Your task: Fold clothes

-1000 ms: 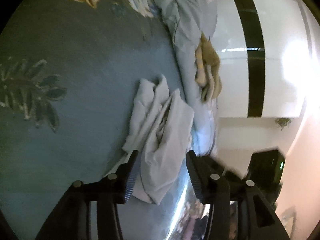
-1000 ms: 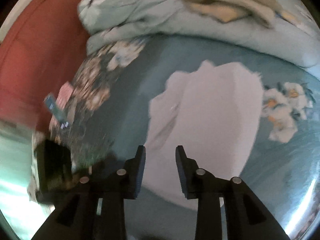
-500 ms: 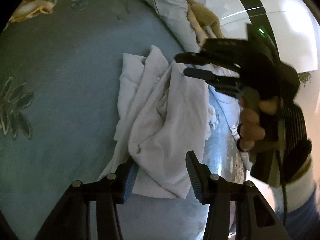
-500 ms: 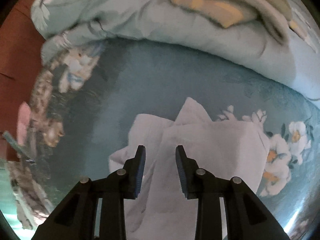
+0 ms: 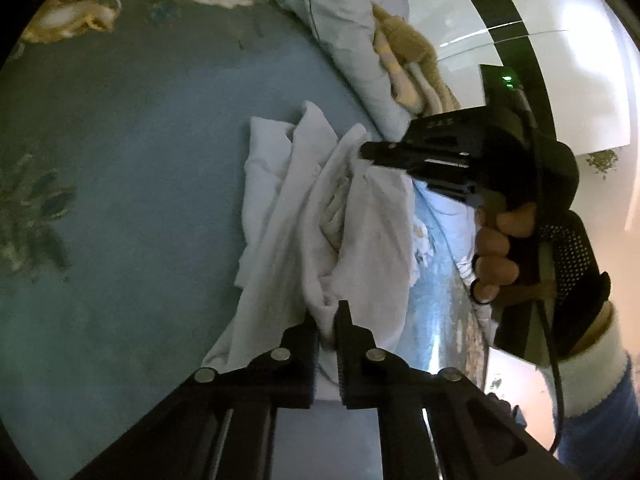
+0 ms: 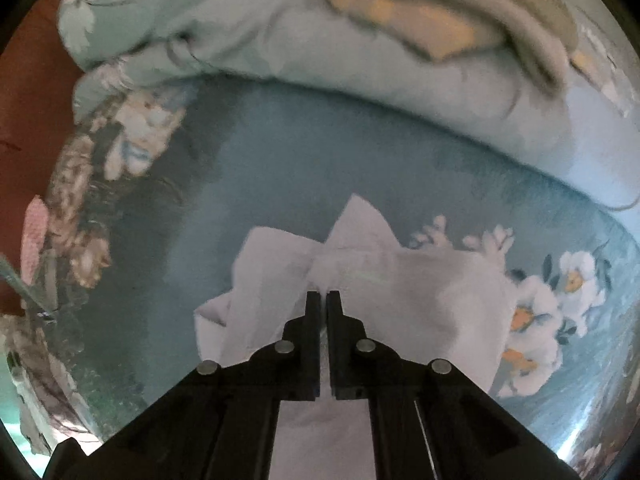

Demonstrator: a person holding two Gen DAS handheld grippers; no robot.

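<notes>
Since the earlier frames both grippers have gone from standing apart over the cloth to being pinched onto it, and the right one has come in from the side of the bed to the garment's far end.

The left gripper (image 5: 329,322) now has its jaws drawn together on a bunched fold at the near end of the white garment (image 5: 304,216); cloth shows squeezed in the narrow slit between the pads. The right gripper (image 6: 323,300) is likewise clamped, its tips nearly meeting on a raised ridge of the same fabric. In the left wrist view its dark tips bite the garment's far edge, with a hand (image 5: 496,248) wrapped round the handle.

The garment lies crumpled on the blue floral bedsheet (image 5: 128,168), near the edge of the bed where the sheet drops away, and just short of the rolled pale quilt (image 6: 360,64) with a tan and yellow item (image 6: 440,4) lying on top of it.

As for progress, I judge the folding barely begun: the cloth is still in loose overlapping pleats, with no flat panel or straight crease visible. What seems done is only the two-point grasp at opposite ends. Left to do, by my reading, are lifting and stretching it flat, laying it out, then making the folds themselves.
</notes>
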